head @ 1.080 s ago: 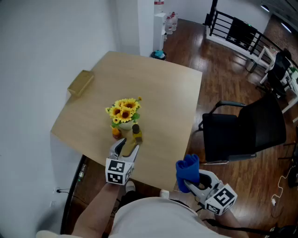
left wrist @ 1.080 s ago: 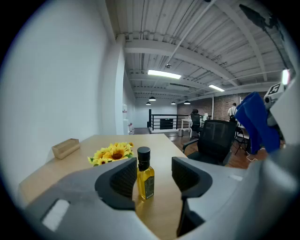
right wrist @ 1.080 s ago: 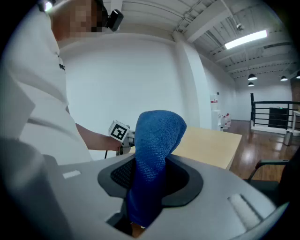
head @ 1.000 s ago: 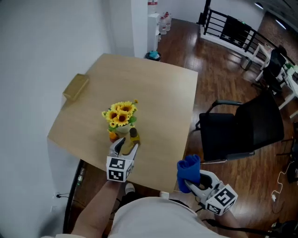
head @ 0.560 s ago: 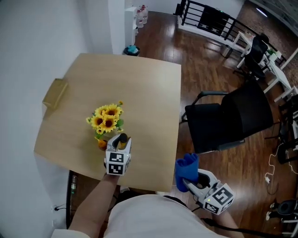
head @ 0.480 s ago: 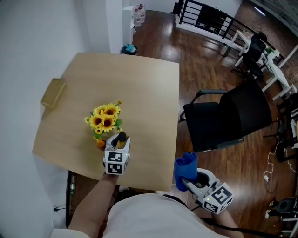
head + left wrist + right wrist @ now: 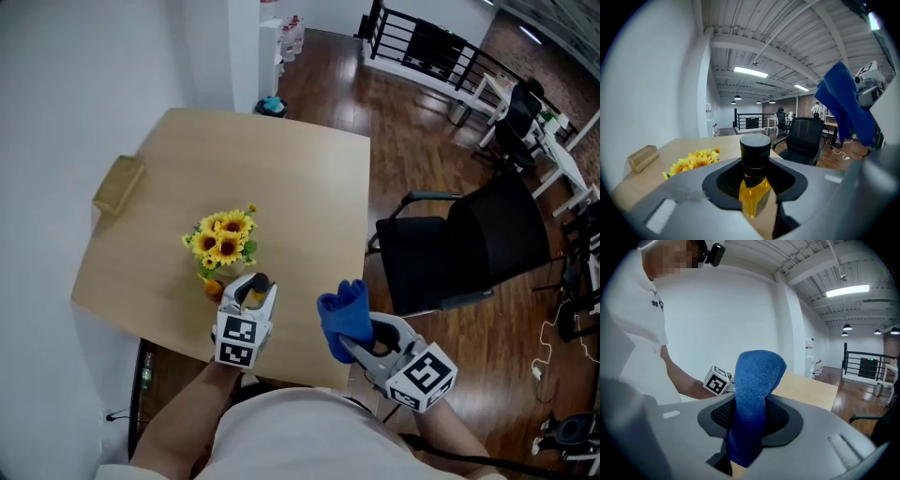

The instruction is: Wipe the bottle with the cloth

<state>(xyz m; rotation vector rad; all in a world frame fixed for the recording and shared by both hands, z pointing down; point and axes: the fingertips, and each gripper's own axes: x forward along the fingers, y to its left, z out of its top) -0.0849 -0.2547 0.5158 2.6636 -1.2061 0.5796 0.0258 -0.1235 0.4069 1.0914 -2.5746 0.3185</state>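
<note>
Left gripper view is showing the bottle (image 7: 754, 183), yellow liquid under a black cap, standing upright between the jaws. The left gripper (image 7: 251, 296) is clamping it by the body; those jaws have just been closing, and they are now pressing on both sides of it. Head view is placing the bottle over the near part of the tabletop (image 7: 291, 178), just beside a bunch of sunflowers (image 7: 223, 239) and a small orange thing (image 7: 214, 289). Whether its base is touching the wood cannot be told.

To its right, the blue cloth (image 7: 753, 394) is sticking up in a folded bunch out of the right gripper (image 7: 358, 339), whose jaws are pinching its lower end. The cloth is hanging near the bottle but apart from it, over the tabletop's near right edge.

Farther off, a wooden block (image 7: 118, 185) is lying by the left edge against the white wall, and a black chair (image 7: 478, 244) is standing on the wood floor to the right.
</note>
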